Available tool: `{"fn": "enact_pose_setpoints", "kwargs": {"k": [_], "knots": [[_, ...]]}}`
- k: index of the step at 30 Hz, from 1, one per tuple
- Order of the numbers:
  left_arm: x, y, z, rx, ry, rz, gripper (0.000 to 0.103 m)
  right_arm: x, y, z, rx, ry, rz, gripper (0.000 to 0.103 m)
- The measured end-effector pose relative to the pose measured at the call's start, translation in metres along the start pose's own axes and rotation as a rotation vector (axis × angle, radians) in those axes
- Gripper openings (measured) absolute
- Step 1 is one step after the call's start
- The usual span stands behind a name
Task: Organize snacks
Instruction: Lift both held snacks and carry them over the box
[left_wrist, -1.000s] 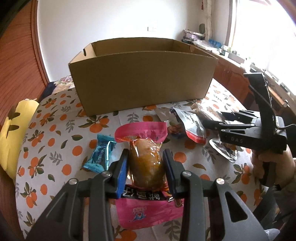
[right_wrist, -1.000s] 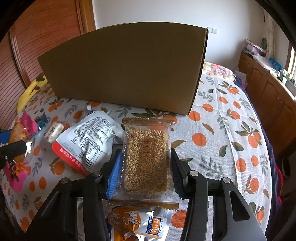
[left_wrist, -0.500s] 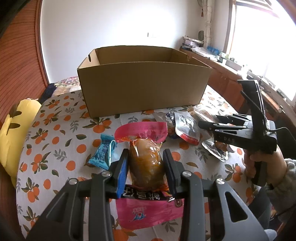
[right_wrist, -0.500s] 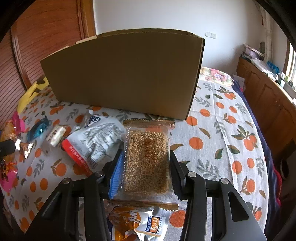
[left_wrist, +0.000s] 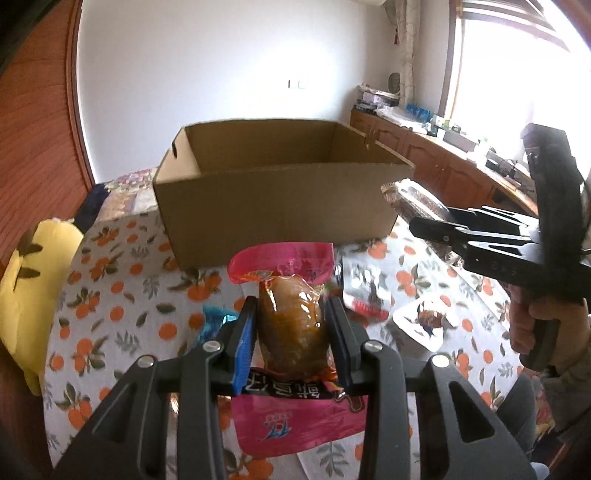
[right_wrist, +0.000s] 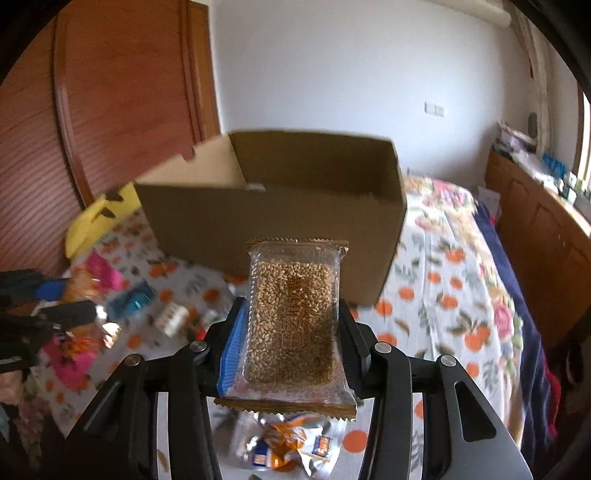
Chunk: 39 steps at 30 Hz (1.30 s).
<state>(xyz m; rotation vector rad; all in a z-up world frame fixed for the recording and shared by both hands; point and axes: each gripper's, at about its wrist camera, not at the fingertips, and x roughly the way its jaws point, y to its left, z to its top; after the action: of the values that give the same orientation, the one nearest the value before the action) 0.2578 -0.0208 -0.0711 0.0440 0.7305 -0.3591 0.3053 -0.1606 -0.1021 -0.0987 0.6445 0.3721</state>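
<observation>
I see the open brown cardboard box (left_wrist: 280, 206) on the orange-patterned tablecloth (left_wrist: 122, 295). Before the box lie loose snack packets (left_wrist: 365, 291); left of it, the yellow cushion (left_wrist: 33, 291); right of it, the wooden cabinets (left_wrist: 443, 166).

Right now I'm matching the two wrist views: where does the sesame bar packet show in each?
Left wrist: the sesame bar packet is at right of centre, edge-on, in the right gripper.
Right wrist: the packet is at centre, clamped flat between the gripper's fingers.
Shared landmark: the open cardboard box stands behind it in both.
</observation>
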Motion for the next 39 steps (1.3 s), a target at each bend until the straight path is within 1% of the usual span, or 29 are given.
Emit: {"fn": "enact_pose_setpoints", "kwargs": {"k": [5,11,20,23,28,33,39], "knots": [[-0.001,0.002,0.030,0.024,-0.043,0.001,0.036,-0.009,0.003,0.027,-0.019,-0.055,0.033,0.046],[0.006,0.009,0.062,0.046,-0.085,0.006,0.036,-0.004,0.000,0.055,-0.047,-0.096,0.056,0.046],[0.031,0.027,0.113,0.064,-0.119,0.014,0.036,0.028,-0.008,0.106,-0.089,-0.152,0.095,0.046],[0.039,0.037,0.129,0.073,-0.130,0.036,0.036,0.041,-0.011,0.125,-0.092,-0.169,0.106,0.047],[0.050,0.056,0.146,0.048,-0.128,0.042,0.036,0.053,-0.012,0.153,-0.090,-0.207,0.127,0.047],[0.061,0.066,0.155,0.041,-0.117,0.041,0.036,0.063,-0.021,0.156,-0.070,-0.211,0.142,0.047],[0.081,0.071,0.153,0.025,-0.089,0.038,0.036,0.085,-0.021,0.148,-0.082,-0.159,0.153,0.047]]}}
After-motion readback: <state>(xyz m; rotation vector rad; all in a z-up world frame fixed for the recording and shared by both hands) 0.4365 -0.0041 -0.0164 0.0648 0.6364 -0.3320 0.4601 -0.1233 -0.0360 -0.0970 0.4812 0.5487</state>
